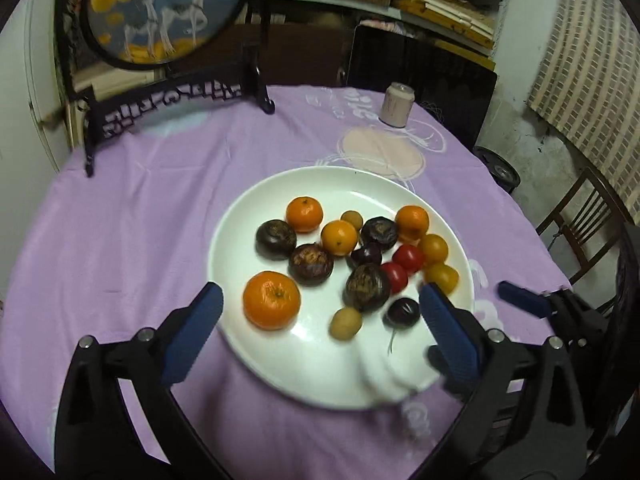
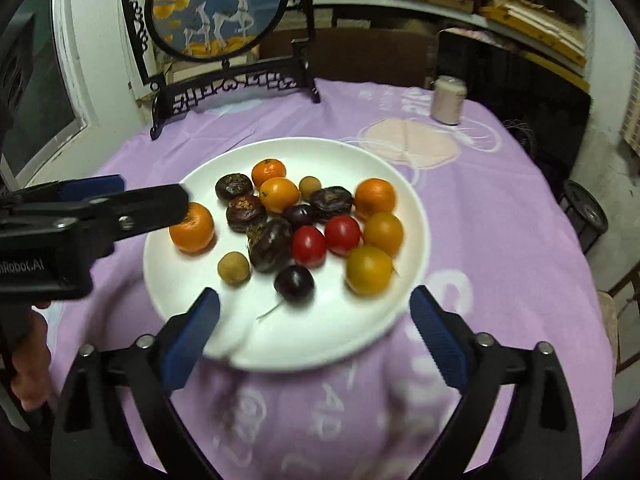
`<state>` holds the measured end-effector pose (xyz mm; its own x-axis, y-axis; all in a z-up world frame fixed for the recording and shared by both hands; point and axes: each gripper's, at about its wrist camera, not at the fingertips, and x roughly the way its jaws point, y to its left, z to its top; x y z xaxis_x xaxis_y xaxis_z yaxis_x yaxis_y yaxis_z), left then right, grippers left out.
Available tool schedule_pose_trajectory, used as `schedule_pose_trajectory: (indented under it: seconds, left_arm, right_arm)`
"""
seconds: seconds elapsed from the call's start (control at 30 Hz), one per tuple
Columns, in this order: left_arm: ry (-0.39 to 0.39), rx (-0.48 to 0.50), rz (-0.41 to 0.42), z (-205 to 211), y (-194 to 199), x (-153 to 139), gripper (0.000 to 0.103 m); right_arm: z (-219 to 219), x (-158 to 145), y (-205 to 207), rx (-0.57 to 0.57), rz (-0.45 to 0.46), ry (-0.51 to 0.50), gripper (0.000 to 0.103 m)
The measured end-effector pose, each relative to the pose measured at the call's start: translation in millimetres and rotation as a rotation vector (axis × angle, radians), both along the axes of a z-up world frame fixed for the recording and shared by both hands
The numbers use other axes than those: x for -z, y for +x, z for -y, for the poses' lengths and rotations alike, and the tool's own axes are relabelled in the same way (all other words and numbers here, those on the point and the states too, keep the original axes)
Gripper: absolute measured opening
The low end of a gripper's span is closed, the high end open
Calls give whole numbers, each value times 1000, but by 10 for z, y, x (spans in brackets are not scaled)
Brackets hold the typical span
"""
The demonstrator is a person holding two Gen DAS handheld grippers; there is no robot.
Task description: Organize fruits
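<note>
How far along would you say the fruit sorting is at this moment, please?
Barely begun. All fruit sits mixed on the white plate: oranges, red tomatoes and dark fruits interleaved. Nothing is in hand; the left claw and right claw are open near the plate's edge. All grouping remains.

Both grippers hang spread wide and empty. The left gripper point(image 1: 320, 312) tilts downward, its blue fingers point(image 1: 192, 336) far apart with nothing between them. From the right wrist view it comes in from the left side, seen side-on and reaching level, and part of the hand point(image 2: 28, 372) gripping its handle shows low at the left edge. The right gripper point(image 2: 314, 316) is spread just as wide, blue pads point(image 2: 436, 336) facing inward, nothing gripped.
</note>
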<state>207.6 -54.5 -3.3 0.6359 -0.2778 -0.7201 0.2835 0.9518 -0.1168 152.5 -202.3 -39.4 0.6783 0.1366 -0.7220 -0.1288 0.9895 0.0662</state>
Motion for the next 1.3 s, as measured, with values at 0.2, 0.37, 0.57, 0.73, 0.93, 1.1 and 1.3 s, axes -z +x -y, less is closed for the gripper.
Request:
schedule_pose_trajectory:
  seconds: [0.2,0.37,0.57,0.73,0.93,1.1,1.3]
  left_arm:
    - [-2,-125,28,-340,-579,-16,101]
    - [-43,-152,9,-529,-938,15,101]
    - [65,-150,30,-481,-1219,41,101]
    - [105,-146,46,-454,-1331,31,101]
    - [93,-149,56,-477,-1384,-13,101]
    - [93,-161,50,-493,-1381,-26,101]
    - [81,-194,58,-564,-1381,-37,101]
  right_arm:
    - [106,-98,-503,48,12,25,99]
    - [67,-161,-790,70,37,-10,99]
    - [22,-219,-969,61,57,-12,99]
    - [-16,-223,-1040,55,55,-8,99]
    - [-34,-265,-1104,50,66,-10,99]
    - [-45,-277,-1128,49,69,-8,99]
    - [-51,-274,-1135,51,64,-6,99]
